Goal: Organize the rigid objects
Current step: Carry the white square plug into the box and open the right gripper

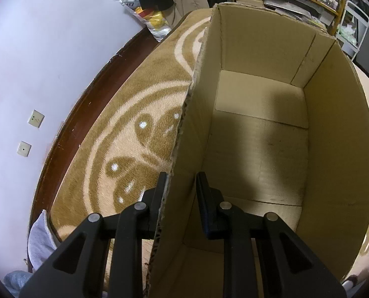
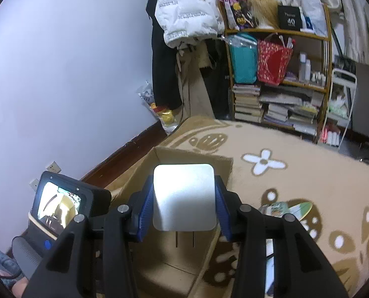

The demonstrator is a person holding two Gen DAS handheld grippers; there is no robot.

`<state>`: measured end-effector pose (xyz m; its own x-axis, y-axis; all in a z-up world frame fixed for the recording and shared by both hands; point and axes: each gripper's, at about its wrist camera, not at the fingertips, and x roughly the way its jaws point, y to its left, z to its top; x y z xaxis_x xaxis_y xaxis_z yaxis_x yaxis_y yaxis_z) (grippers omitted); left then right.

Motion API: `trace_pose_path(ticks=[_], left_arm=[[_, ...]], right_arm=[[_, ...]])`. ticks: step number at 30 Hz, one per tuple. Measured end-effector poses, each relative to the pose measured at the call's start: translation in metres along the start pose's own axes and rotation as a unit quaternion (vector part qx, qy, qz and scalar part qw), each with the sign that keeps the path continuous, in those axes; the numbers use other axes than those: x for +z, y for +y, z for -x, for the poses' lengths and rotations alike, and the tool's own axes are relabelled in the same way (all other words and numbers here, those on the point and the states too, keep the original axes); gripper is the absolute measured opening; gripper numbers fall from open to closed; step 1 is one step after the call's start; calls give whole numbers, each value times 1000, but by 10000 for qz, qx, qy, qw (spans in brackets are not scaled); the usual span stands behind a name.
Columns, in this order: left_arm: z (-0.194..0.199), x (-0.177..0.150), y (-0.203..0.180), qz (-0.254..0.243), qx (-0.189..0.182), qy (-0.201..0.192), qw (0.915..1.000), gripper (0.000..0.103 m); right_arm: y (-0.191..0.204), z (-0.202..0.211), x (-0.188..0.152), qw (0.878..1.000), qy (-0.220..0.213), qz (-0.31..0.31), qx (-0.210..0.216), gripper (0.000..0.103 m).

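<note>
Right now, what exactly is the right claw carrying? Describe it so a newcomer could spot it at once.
Start at the open brown cardboard box on the beige patterned carpet. Above it, the right claw grips a flat silver metal square with rounded corners. Its plain, shiny face sets it apart from everything around it.

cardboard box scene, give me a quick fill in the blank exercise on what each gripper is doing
1. The left gripper has its fingers on either side of the ____ of the cardboard box.
2. The right gripper holds a flat ____ plate above the box.
3. The box stands on a patterned ____.
4. Behind the carpet stands a wooden ____ with stacked books.

Missing words: wall; silver; carpet; shelf
</note>
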<state>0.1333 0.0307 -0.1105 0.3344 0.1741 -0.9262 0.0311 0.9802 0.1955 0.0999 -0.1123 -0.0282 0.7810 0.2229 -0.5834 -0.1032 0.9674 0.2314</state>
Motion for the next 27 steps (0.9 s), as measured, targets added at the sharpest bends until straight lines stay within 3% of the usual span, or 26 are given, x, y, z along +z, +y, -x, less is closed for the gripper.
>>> trace_pose_path(ticks=[11, 18, 25, 27], left_arm=[[-2, -1, 2, 93, -2, -4, 10000, 21], [-3, -1, 2, 86, 9, 11, 10000, 21], [-2, -1, 4, 142, -23, 16, 9999, 21], [-2, -1, 3, 130, -10, 13, 9999, 21]], right_arm=[[-8, -21, -20, 9991, 365, -112, 206, 48], [-12, -17, -23, 9991, 292, -199, 220, 51], [-23, 3, -15, 9997, 47, -248, -3, 88], [-30, 8, -13, 9995, -18, -308, -77, 94]])
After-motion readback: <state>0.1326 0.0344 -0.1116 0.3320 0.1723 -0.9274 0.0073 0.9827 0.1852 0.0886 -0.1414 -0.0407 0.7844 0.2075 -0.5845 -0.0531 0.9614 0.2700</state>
